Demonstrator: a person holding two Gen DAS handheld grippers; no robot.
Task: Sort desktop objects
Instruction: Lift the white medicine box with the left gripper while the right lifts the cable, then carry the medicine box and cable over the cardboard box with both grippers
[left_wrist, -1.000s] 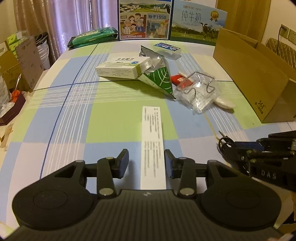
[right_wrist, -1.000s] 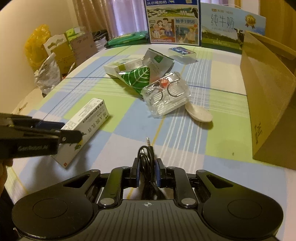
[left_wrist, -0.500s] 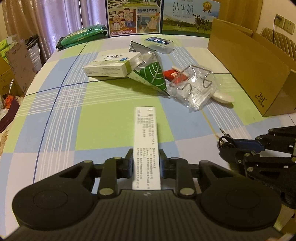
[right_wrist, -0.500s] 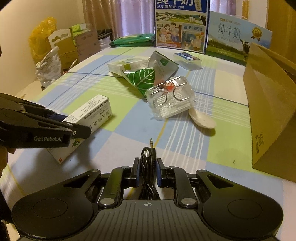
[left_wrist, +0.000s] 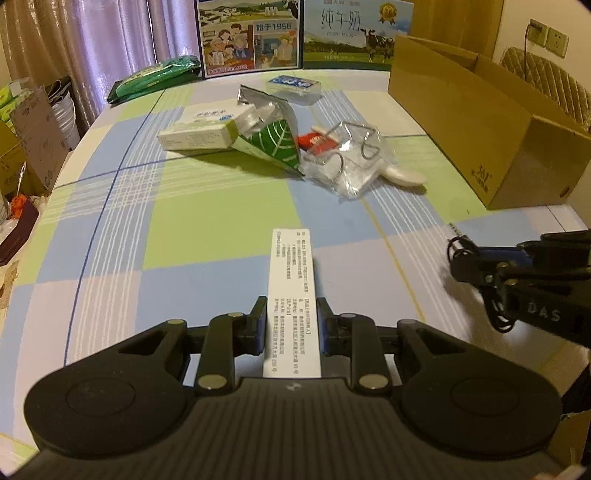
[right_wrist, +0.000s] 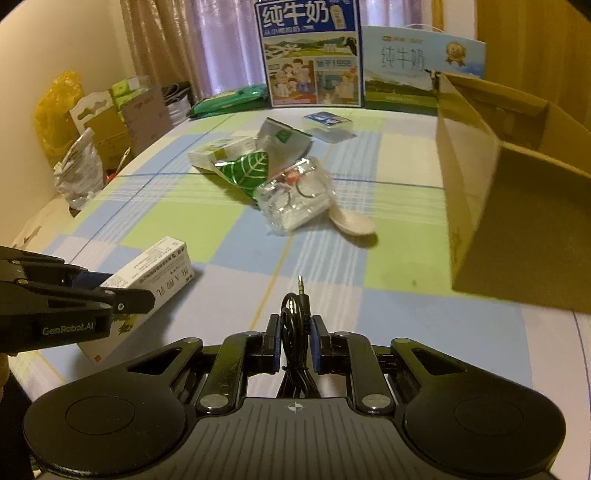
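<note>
Left gripper: both fingers pressed against the sides of a long white medicine box, lower centre of the left wrist view, the box pointing up the frame over the checked tablecloth; whether the box is off the cloth cannot be told. Right gripper: fingers clamped on a coiled black audio cable, lower centre of the right wrist view, its jack plug sticking out past the fingertips. Same gripper appears at right edge of the left view, same box at left edge of the right view. Cluster, centre of the left view: white-and-green carton, opened green leaf-print foil pouch lying against it, clear plastic bag with metal rings just beside the pouch, white spoon touching the bag, small red item between pouch and bag. Upper centre: blue-labelled clear case. Upper right: open cardboard box. Top edge: two milk cartons. Upper left: green packet.
</note>
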